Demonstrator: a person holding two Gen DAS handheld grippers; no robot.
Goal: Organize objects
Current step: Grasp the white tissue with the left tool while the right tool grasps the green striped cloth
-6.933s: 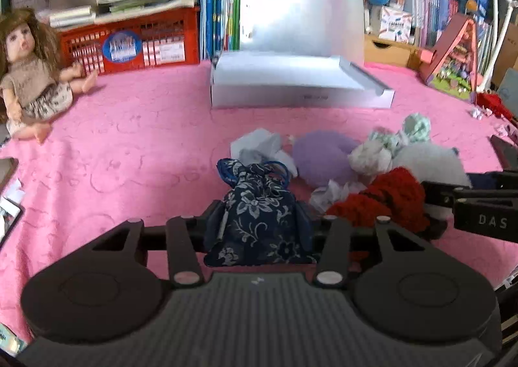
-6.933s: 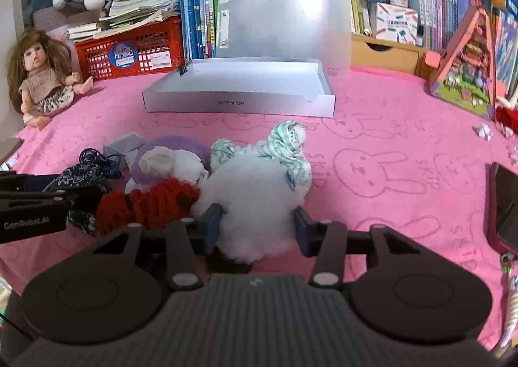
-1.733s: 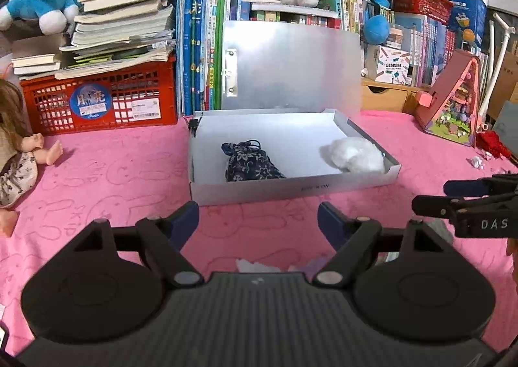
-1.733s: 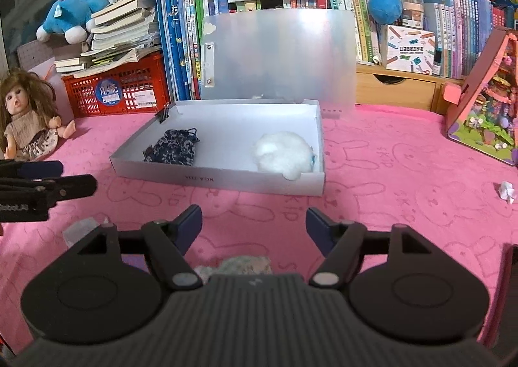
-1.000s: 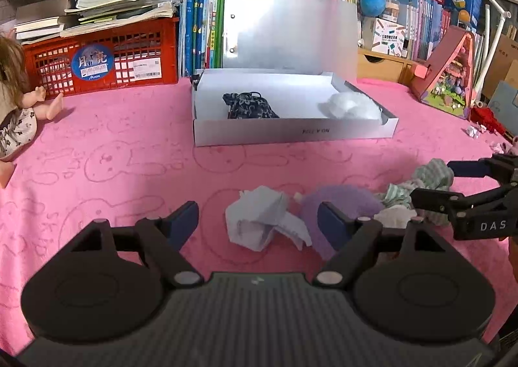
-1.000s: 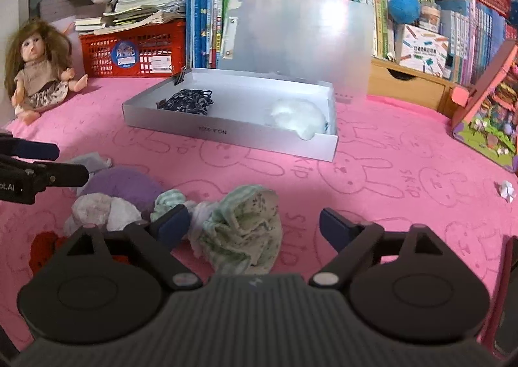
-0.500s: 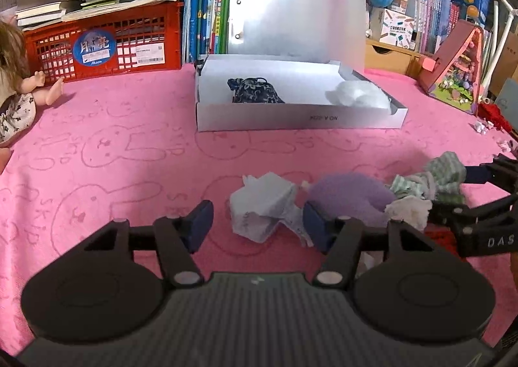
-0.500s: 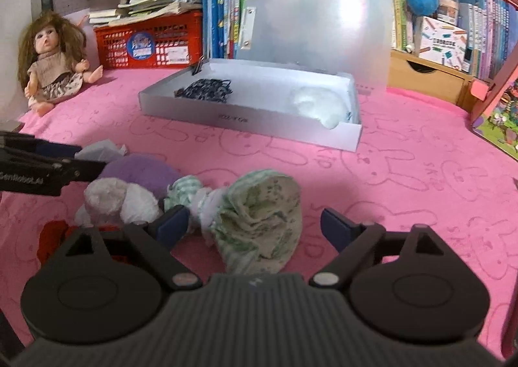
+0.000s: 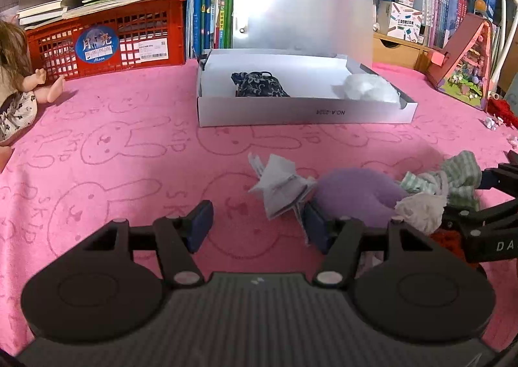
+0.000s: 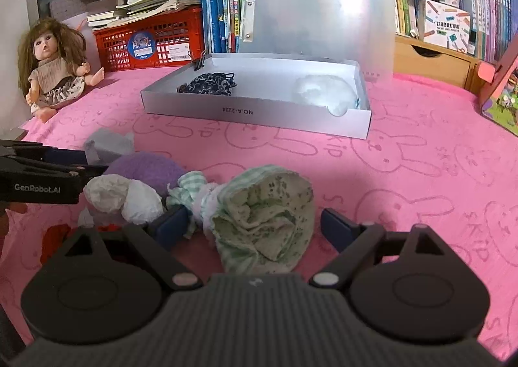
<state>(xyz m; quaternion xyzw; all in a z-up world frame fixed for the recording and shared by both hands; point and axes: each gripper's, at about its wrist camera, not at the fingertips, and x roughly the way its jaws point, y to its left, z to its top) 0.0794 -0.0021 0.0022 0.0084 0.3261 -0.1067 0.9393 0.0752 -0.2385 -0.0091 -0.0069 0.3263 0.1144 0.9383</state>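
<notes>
In the left wrist view, the left gripper (image 9: 257, 229) is seen low in the frame with its jaws partly open, having just been closing, and a crumpled pale grey cloth (image 9: 280, 185) lies between and just beyond the fingertips, its edge touching the right blue pad (image 9: 315, 226), while a shallow white cardboard box (image 9: 304, 114) at upper centre holds a dark blue floral pouch (image 9: 259, 85) and a white fluffy ball (image 9: 369, 88) on the pink rabbit-print cloth (image 9: 113, 146). In the right wrist view, the right gripper (image 10: 255, 226) is shown at lower centre with its jaws wide, and a rumpled green-and-white checked cloth (image 10: 265, 214) is seen between them, the left pad against its knotted end and the right pad clear of it. To its left a purple fuzzy pad (image 10: 145, 171) and a white crumpled wad (image 10: 123, 193) are seen, touching each other.
</notes>
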